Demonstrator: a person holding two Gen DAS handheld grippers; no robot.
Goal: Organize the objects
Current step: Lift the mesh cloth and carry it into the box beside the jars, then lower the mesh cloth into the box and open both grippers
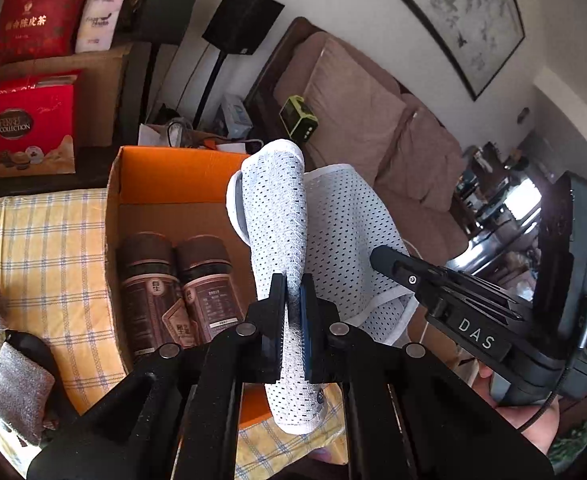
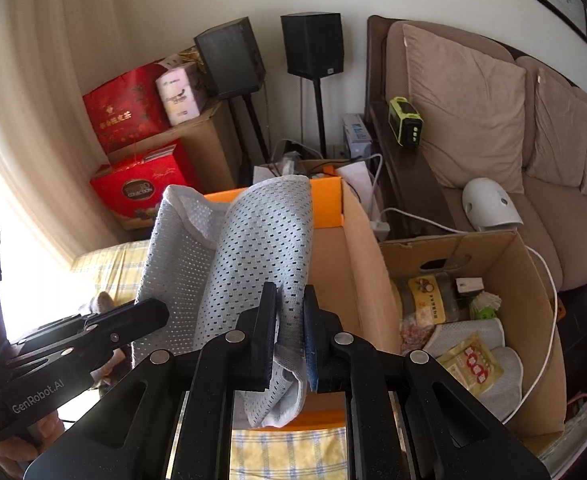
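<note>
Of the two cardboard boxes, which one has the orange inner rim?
The orange-rimmed box directly beneath the held white mesh cloth. The plain brown box beside it, toward the sofa, has no orange and holds food packets.

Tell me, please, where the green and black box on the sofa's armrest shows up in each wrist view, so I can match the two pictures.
Left wrist: the green and black box sits above centre, just above the white mesh cloth.
Right wrist: the box is upper right of centre, beside the sofa cushion.
Shared landmark: the orange-lined cardboard box below it.
</note>
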